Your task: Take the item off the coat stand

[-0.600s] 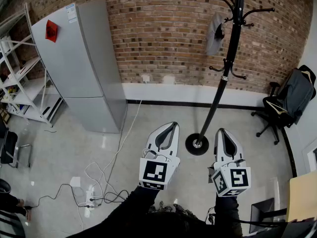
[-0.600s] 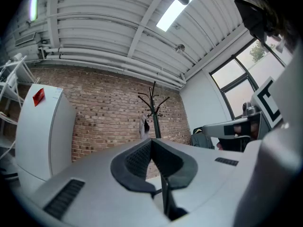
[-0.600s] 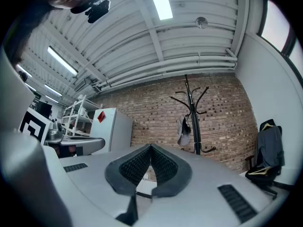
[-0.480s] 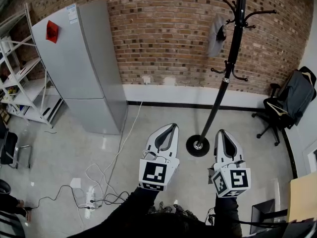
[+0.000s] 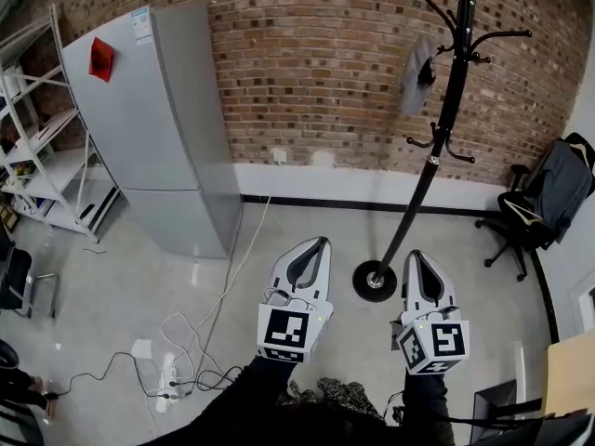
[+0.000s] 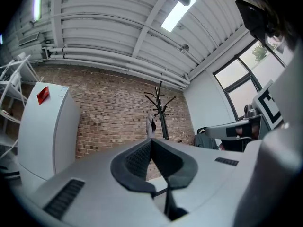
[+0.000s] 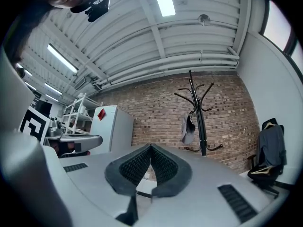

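L tongs (image 5: 319, 242) & R tongs (image 5: 415, 255) closed, empty, stand (image 5: 435, 151) w/ grey item (image 5: 416, 74) far right, fridge (image 5: 153, 128) left, chair (image 5: 537, 203) right, cables (image 5: 200, 337) near left

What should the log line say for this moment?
phase: pre-grasp | left gripper: shut, empty | right gripper: shut, empty | cap: hanging on stand, untouched

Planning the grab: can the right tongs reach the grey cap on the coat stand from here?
Probably not yet. The right tongs are shut and low, well short of the coat stand; the grey cap hangs on a high hook. Bare floor lies between; nothing blocks stepping closer.
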Available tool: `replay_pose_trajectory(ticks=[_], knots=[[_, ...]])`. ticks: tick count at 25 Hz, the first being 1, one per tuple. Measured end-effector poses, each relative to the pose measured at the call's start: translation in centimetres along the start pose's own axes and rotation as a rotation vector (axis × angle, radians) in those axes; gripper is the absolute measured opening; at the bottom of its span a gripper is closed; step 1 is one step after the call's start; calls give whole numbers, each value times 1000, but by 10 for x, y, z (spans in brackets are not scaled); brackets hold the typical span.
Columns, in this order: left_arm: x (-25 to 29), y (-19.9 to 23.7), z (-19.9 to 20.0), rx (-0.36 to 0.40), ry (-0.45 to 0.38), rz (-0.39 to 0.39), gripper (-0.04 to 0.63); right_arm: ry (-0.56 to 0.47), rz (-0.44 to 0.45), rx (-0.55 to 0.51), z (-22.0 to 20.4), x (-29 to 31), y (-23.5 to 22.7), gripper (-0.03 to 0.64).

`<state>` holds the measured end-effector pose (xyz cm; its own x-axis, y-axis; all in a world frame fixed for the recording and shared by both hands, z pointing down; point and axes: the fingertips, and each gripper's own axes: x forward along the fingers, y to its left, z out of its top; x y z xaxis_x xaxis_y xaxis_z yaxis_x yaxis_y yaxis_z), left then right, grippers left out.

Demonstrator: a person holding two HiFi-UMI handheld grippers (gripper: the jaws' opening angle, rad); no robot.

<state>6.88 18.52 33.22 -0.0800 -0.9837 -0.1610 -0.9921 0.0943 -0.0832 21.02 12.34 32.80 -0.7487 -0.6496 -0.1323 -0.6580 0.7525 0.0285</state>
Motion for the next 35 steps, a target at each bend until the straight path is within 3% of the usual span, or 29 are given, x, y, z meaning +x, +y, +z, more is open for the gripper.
replay_pose_trajectory(ticks=[11, 25, 35], knots=[[46, 16, -22, -8, 8, -19, 8, 6, -5, -17, -16, 43, -18, 8], [180, 67, -40, 23, 5, -29, 8, -29, -40, 11, -29, 173, -84, 8], [271, 82, -51, 29, -23, -80, 8, -68, -58, 2, -31, 245, -124, 8]])
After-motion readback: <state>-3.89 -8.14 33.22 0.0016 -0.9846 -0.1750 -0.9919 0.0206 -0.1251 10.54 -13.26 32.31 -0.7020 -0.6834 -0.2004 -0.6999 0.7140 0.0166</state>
